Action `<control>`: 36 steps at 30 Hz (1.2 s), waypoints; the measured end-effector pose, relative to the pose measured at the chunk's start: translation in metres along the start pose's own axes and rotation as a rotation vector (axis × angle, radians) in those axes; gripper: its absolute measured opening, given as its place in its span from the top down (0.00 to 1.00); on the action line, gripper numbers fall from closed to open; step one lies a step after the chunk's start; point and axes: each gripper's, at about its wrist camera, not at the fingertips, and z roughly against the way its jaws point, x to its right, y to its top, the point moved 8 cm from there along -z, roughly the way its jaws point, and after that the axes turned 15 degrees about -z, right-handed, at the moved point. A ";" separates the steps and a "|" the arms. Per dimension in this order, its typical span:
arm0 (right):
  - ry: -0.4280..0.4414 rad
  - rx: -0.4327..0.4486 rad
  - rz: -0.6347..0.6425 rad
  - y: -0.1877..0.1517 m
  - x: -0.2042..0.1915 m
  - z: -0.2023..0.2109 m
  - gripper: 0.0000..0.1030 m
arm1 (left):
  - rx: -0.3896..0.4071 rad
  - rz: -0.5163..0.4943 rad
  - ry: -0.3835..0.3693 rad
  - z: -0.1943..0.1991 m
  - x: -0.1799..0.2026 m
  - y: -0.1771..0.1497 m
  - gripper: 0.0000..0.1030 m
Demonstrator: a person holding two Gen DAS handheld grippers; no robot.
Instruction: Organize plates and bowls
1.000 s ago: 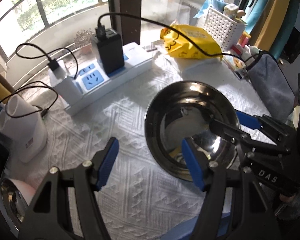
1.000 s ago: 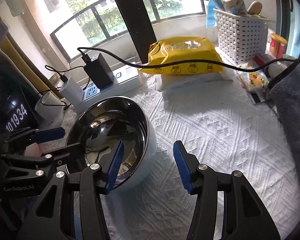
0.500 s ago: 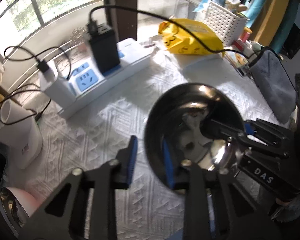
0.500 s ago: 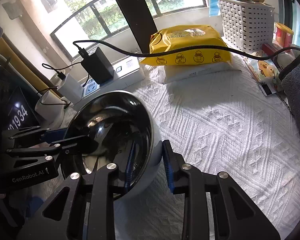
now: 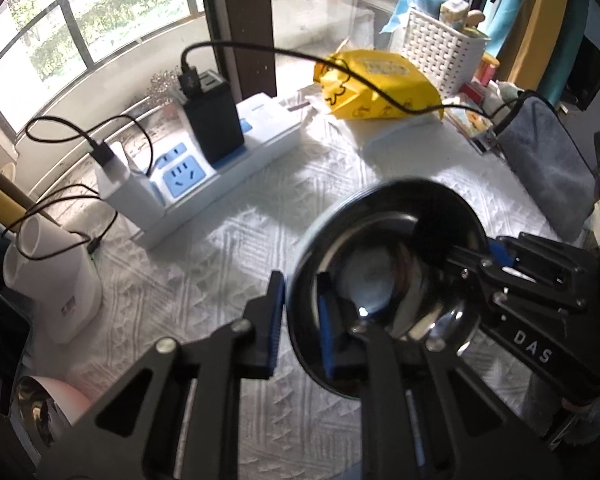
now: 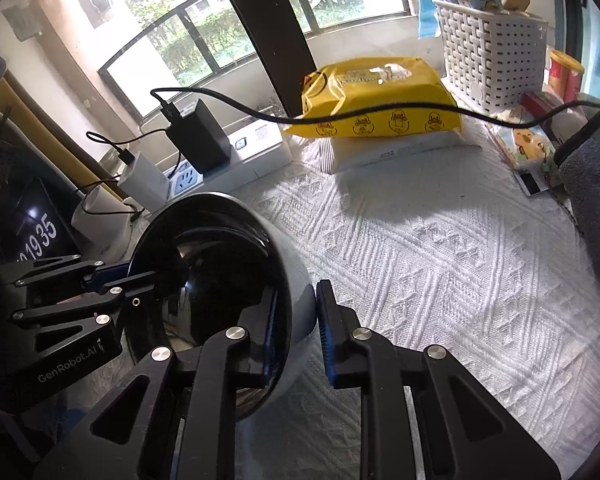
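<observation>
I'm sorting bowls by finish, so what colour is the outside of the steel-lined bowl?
The bowl is white to pale grey outside; the right wrist view shows it best.

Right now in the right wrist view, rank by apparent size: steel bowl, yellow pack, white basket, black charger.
1. steel bowl, though nearness to the camera inflates it
2. yellow pack
3. white basket, close to the pack and farther back, so that order is unsure
4. black charger, clearly smallest

Your windows point(image 6: 204, 28) beyond the tongs pour in daylight, glaring on the table point(image 6: 440, 248); fisheye edges bend and darken.
</observation>
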 end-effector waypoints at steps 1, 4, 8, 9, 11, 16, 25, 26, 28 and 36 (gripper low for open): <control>-0.001 0.006 0.003 0.001 -0.001 0.003 0.81 | 0.006 0.001 0.002 0.003 0.000 0.001 0.84; -0.013 0.030 0.018 0.004 -0.005 0.011 0.80 | 0.022 -0.004 0.010 0.013 0.002 0.002 0.84; -0.009 0.052 0.018 0.008 -0.008 0.023 0.81 | 0.041 -0.011 0.012 0.024 0.004 0.002 0.84; -0.007 0.060 0.015 0.010 -0.009 0.028 0.81 | 0.045 -0.006 0.009 0.027 0.005 0.003 0.84; -0.004 0.067 0.012 0.012 -0.010 0.033 0.81 | 0.057 -0.004 0.008 0.033 0.006 0.003 0.84; 0.004 0.088 0.014 0.014 -0.016 0.049 0.81 | 0.089 0.002 0.021 0.051 0.009 0.003 0.84; 0.029 0.127 0.036 0.013 -0.033 0.079 0.81 | 0.146 0.018 0.052 0.087 0.012 -0.004 0.84; 0.032 0.132 0.040 0.012 -0.035 0.082 0.81 | 0.155 0.024 0.056 0.092 0.012 -0.006 0.84; 0.034 0.140 0.046 0.011 -0.039 0.087 0.80 | 0.166 0.030 0.062 0.099 0.011 -0.008 0.84; 0.040 0.164 0.069 0.002 -0.056 0.106 0.81 | 0.201 0.048 0.081 0.121 0.008 -0.020 0.84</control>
